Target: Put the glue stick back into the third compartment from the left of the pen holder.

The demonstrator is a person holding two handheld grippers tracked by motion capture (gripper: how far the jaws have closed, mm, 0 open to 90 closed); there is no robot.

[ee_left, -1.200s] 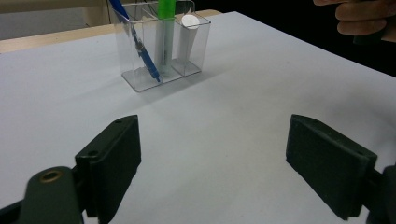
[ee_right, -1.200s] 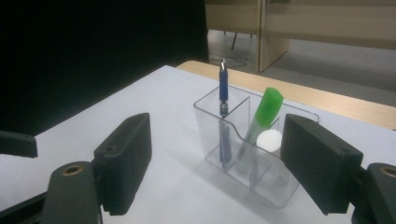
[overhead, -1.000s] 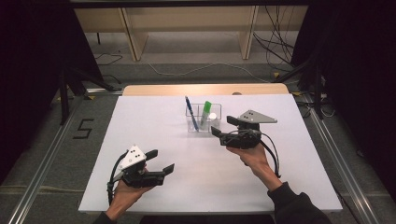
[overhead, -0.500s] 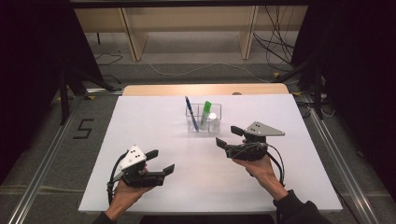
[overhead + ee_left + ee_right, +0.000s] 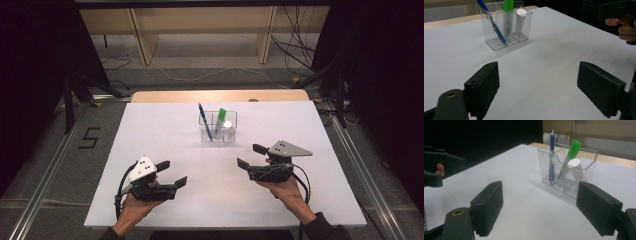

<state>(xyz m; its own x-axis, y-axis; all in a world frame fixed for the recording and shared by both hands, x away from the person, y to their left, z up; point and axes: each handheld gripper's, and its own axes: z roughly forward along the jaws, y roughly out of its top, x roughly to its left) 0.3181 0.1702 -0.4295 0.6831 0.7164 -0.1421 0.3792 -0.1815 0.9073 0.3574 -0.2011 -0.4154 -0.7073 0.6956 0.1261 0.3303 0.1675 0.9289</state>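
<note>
A: White table, dark room; clear organiser near its far middle holds a blue pen, green marker and white tube.

B: Left gripper and right gripper: jaws apart, empty, well short of it. Apparently nothing remains to load.

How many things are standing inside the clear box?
3. In the clear box, the blue pen leans at the left, the green-capped marker stands in the middle, and a white tube sits at the right. Nothing seems hidden.
</note>
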